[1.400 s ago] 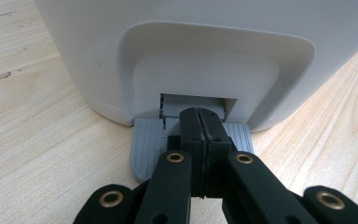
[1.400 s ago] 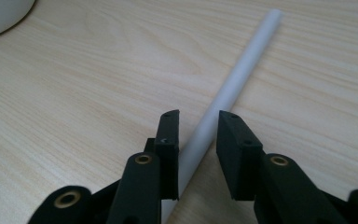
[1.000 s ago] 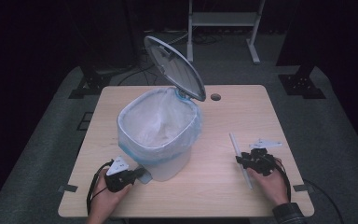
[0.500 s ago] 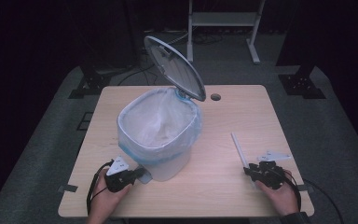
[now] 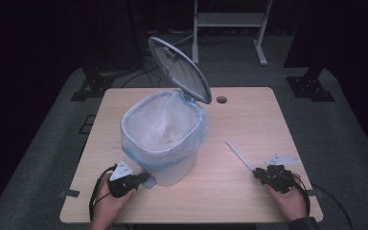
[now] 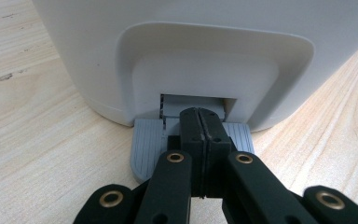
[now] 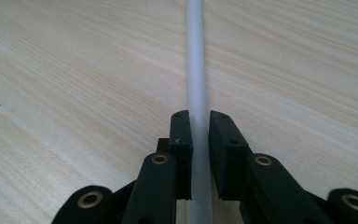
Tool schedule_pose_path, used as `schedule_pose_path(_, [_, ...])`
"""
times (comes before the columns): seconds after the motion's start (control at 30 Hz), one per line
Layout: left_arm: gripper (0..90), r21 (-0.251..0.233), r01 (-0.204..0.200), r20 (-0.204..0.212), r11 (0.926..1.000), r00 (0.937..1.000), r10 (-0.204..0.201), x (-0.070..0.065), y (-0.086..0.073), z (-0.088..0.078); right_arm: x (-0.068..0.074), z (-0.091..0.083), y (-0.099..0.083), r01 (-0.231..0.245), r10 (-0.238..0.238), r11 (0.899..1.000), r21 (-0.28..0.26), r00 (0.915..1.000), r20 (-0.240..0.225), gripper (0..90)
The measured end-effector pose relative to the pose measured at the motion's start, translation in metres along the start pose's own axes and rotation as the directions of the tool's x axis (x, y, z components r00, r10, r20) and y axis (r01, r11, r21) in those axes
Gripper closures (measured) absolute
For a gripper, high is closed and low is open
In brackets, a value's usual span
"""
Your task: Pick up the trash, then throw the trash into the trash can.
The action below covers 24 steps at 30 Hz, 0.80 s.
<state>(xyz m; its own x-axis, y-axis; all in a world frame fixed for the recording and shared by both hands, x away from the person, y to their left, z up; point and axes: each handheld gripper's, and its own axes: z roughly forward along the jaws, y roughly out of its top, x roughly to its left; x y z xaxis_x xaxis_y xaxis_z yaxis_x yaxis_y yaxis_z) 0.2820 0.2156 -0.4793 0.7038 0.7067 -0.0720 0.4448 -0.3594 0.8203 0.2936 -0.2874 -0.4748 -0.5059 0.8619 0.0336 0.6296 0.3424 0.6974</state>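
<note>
A white pedal bin [image 5: 163, 139] lined with a clear bag stands on the table, its grey lid [image 5: 179, 69] tipped up. My left gripper [image 5: 146, 178] is shut, and its tips [image 6: 199, 126] press down on the grey pedal [image 6: 144, 144] at the bin's base. A thin white stick [image 5: 239, 154] lies flat on the wood at the right. My right gripper [image 5: 258, 171] is at its near end. Its jaws have just been closing and stand on either side of the stick [image 7: 196, 56], pads against it [image 7: 199, 126].
The light wooden table [image 5: 249, 115] has a small cable hole [image 5: 221, 99] behind the bin. Dark floor and a metal stand's legs [image 5: 230, 21] lie beyond the far edge. A cable trails from each gripper near the front edge.
My right hand has drawn back toward the table's near right edge, to the stick's near end. The left hand, the bin and its lid have stayed still.
</note>
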Motion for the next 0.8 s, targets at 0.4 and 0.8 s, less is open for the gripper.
schedule_pose_path(0.4, [90.0, 0.000, -0.001, -0.002, 1.0000, 1.0000, 0.001, 0.000, 0.000, 0.000, -0.007, -0.009, 0.002, -0.002, 0.001, 0.999, -0.038, 0.9996, -0.028, 79.1])
schedule_pose_path(0.8, [90.0, 0.000, 0.002, 0.001, 1.0000, 1.0000, -0.002, 0.000, 0.000, 0.000, -0.014, -0.024, 0.008, 0.011, -0.020, 0.996, -0.092, 0.9948, -0.100, 79.4])
